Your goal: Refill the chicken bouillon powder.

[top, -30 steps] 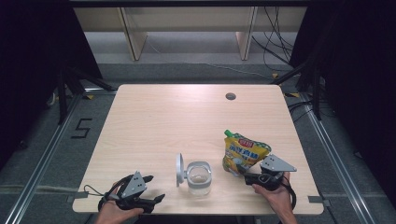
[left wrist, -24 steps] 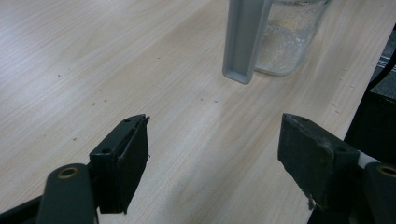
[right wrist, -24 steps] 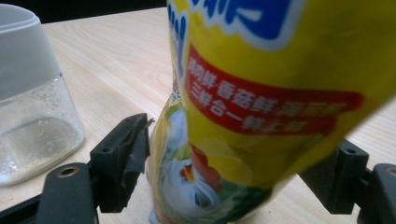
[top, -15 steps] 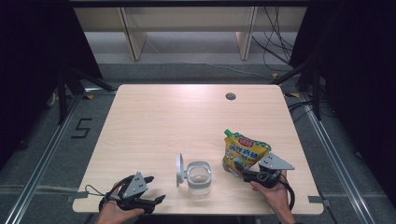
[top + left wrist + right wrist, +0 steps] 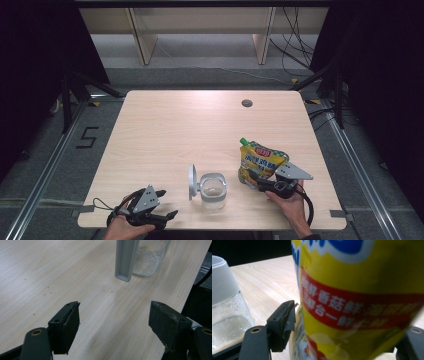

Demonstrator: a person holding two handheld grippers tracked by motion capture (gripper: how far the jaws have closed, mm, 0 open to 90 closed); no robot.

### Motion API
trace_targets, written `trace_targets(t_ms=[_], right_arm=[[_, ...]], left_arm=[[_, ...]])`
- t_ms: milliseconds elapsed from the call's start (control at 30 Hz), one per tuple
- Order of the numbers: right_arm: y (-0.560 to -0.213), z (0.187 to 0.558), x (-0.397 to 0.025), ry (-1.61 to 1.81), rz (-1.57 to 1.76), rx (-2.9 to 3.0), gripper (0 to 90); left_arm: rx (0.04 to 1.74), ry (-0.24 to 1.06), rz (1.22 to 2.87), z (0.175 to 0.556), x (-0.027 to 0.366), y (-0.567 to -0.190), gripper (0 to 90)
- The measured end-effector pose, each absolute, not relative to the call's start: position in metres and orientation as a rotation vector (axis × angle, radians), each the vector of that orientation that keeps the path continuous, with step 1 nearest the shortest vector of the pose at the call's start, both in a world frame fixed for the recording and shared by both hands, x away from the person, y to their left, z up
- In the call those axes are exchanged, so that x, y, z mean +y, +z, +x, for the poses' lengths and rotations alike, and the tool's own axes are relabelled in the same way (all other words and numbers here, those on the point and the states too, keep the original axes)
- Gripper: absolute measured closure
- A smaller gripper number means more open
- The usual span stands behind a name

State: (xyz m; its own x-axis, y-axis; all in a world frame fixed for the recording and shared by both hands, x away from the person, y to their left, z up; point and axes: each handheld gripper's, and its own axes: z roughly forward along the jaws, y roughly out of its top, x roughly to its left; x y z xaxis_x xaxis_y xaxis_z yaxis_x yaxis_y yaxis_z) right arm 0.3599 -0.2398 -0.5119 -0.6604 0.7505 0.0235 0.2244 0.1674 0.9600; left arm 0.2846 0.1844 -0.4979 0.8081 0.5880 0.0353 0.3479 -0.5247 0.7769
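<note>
Yellow foil pouch (image 5: 261,162) with a green cap and red band is standing near the table's (image 5: 200,125) right front corner, just right of the clear container (image 5: 212,190).

Item: right gripper (image 5: 256,181). It is sitting low at the pouch's base, jaws spread on either side of it. In the right gripper view the pouch (image 5: 362,297) is lying between the two jaws; the left jaw is standing just off the foil, and the far jaw is hidden behind the pack, so whether any grip is made yet I cannot tell. It looks like a grasp being set up.

Item: left gripper (image 5: 162,212). It is resting at the front left edge, jaws wide apart and holding nothing. Its own view is looking across bare wood toward the container (image 5: 150,257) and its grey lid (image 5: 125,260), flipped open and standing on edge.

Handling note: the pouch is soft and likely to buckle. The closing should be slow and centred on the pack's lower body, pads flat to the faces. Pinching a corner risks a twist or slip when lifting. Keeping the spout upward is advisable until it is over the container's mouth.
</note>
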Motion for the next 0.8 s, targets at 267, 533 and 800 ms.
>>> trace_targets(t_ms=[267, 533, 800], right_arm=[[-0.5135, 0.366, -0.24, 1.556, 0.906, 1.989, 32.1], [-0.5134, 0.3656, -0.2384, 1.573, 0.96, 1.976, 33.8], [-0.5136, 0.3713, -0.2405, 1.584, 0.898, 1.955, 36.0]], left_arm=[[0.689, 0.386, 2.169, 0.2838, 0.1836, -0.4979, 24.4], [0.687, 0.381, 2.17, 0.2832, 0.1831, -0.4981, 24.4], [0.675, 0.372, 2.184, 0.2843, 0.1827, -0.4989, 24.3]])
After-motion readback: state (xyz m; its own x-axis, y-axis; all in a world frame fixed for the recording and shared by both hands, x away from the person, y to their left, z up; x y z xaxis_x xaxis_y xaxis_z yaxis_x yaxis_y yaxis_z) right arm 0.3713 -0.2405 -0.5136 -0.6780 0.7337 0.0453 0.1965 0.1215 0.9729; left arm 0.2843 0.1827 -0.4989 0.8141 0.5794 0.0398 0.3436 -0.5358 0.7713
